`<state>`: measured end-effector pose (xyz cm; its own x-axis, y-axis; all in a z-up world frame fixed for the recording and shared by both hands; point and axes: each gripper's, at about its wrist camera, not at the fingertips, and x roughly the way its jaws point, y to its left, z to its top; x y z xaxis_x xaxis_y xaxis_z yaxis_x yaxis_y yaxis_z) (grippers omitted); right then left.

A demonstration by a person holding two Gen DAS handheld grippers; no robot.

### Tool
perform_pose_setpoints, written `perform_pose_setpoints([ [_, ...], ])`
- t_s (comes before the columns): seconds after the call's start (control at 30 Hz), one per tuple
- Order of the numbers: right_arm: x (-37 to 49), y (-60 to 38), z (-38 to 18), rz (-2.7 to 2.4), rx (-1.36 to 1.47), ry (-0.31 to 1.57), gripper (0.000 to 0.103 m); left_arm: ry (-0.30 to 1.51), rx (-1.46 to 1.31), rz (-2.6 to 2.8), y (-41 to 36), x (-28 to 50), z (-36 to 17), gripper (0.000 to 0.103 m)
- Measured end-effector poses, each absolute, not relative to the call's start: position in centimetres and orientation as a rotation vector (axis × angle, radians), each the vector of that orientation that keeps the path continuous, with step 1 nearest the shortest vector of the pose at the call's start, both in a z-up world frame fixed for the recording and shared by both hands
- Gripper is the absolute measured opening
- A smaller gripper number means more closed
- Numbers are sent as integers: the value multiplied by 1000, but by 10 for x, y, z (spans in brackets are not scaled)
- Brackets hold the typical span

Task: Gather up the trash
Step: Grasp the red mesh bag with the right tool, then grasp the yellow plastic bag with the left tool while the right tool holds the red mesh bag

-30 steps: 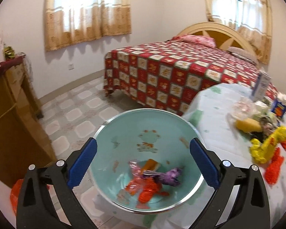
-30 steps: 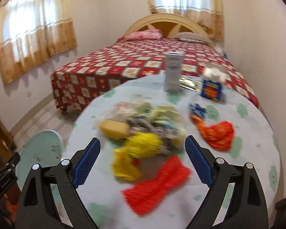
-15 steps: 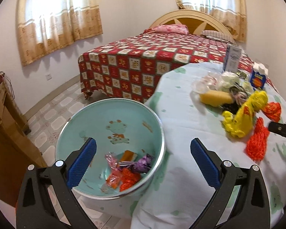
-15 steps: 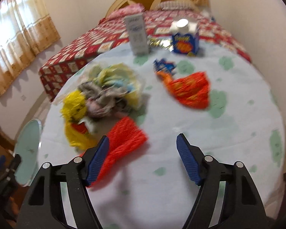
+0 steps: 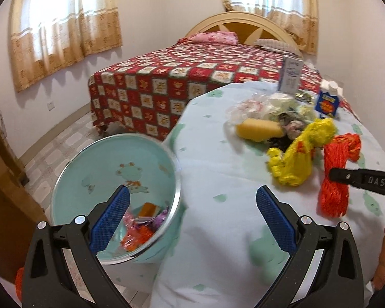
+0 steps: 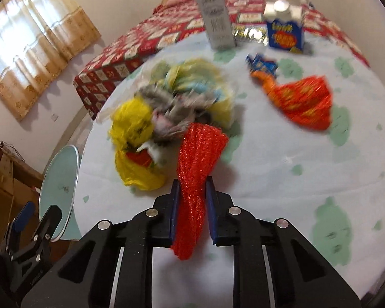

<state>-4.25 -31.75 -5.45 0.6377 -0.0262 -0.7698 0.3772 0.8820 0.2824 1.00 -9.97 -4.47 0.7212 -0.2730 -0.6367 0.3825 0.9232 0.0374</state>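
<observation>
My bench [image 5: 218,174] is round, with a pale cloth of green blotches; its rim curves from nine o'clock down to six in my left view, and the stretch of cloth ahead of my left gripper [image 5: 192,218] lies bare. That gripper stands wide open with nothing between its blue pads, hanging over the bench edge.

At eight o'clock, just off that edge, sits the mint bin [image 5: 115,197] with a shiny rim, tilted toward me. At its bottom lie crumpled wrappers [image 5: 143,220]: orange, pink, purple.

My right gripper [image 6: 192,205] is closing on the red mesh bag [image 6: 197,159], which runs up between its pads toward twelve o'clock; the pads press its narrow middle. Touching the mesh at ten o'clock is a yellow bag [image 6: 133,138], with a grey and pale heap [image 6: 187,95] behind it. At two o'clock an orange wrapper [image 6: 302,102] lies apart. Along the far rim stand a grey carton [image 6: 217,20] and a blue carton [image 6: 285,29], with the bed [image 5: 182,82] beyond.
</observation>
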Motion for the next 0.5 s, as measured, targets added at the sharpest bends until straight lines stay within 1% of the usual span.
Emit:
perform_pose_setpoints([
  [0.1, -59, -336, -41, -306, 371, 816, 20, 668, 179, -419, -119, 8, -42, 97],
  [0.2, -68, -352, -40, -361, 327, 816, 20, 668, 202, -467, -142, 9, -43, 97],
  [0.37, -73, -368, -48, -386, 348, 830, 20, 698, 218, -535, -184, 13, -50, 97],
  [0.5, -72, -373, -51, -371, 348, 835, 20, 730, 217, -543, -206, 24, -57, 94],
])
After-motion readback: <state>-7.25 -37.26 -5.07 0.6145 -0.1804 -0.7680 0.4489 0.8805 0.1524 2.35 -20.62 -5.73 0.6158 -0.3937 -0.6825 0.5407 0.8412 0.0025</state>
